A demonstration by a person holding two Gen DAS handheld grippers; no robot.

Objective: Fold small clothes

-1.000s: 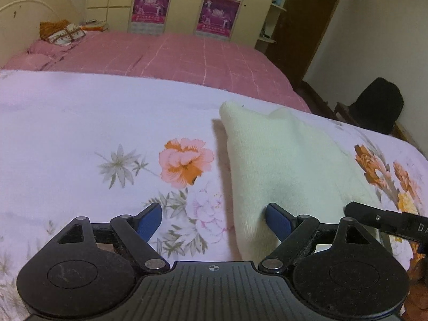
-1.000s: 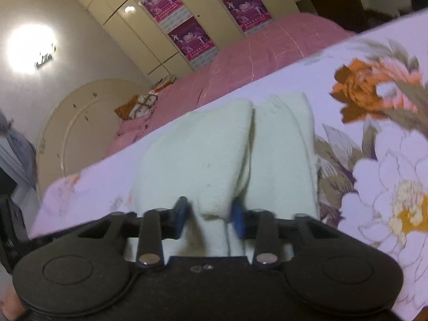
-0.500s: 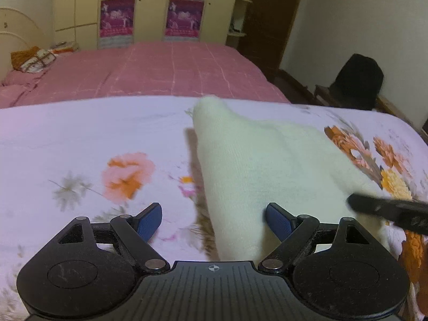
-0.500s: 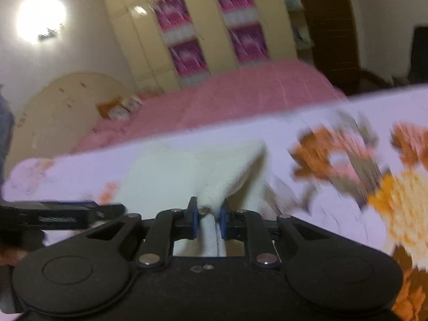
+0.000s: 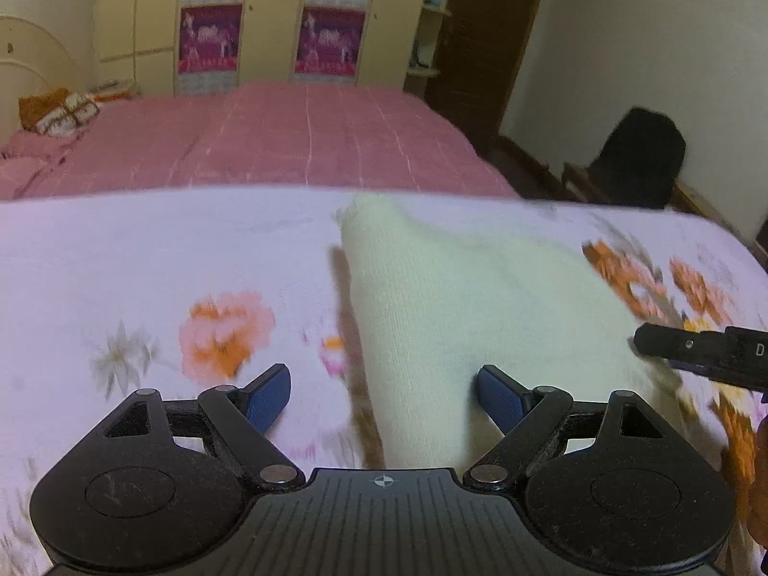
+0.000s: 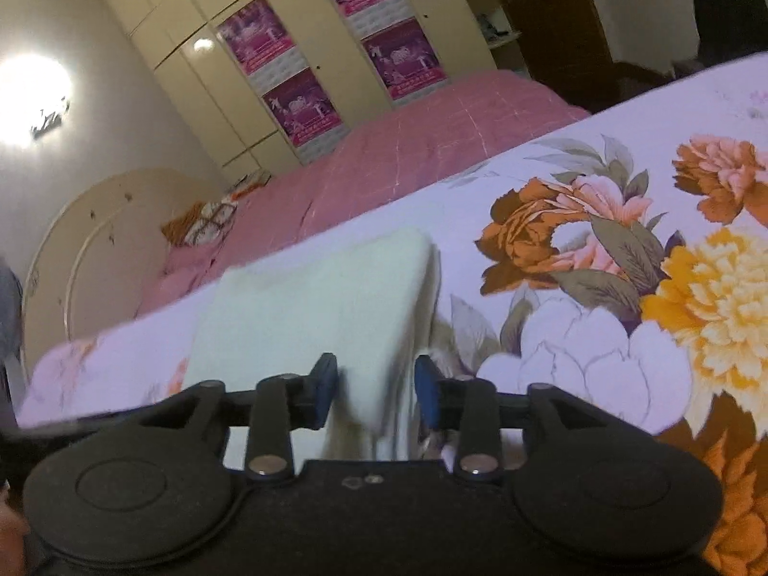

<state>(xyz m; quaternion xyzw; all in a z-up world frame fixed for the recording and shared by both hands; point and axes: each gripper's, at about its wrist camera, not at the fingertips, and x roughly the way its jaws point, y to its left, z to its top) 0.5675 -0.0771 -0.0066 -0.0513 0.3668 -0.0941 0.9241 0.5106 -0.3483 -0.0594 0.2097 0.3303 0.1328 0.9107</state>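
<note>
Pink bed fills the background, wardrobe doors with magenta posters behind it, black chair at right. Floral sheet covers the near surface. Cream folded garment lies on it. Left gripper wide open, nothing pressed. Right gripper jaws have just been opening; garment's near edge sits between them, pads apart from the cloth.

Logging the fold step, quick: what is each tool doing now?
Left tool: open, holding nothing.
Right tool: jaws just opened, cream garment between them, not gripped.
</note>
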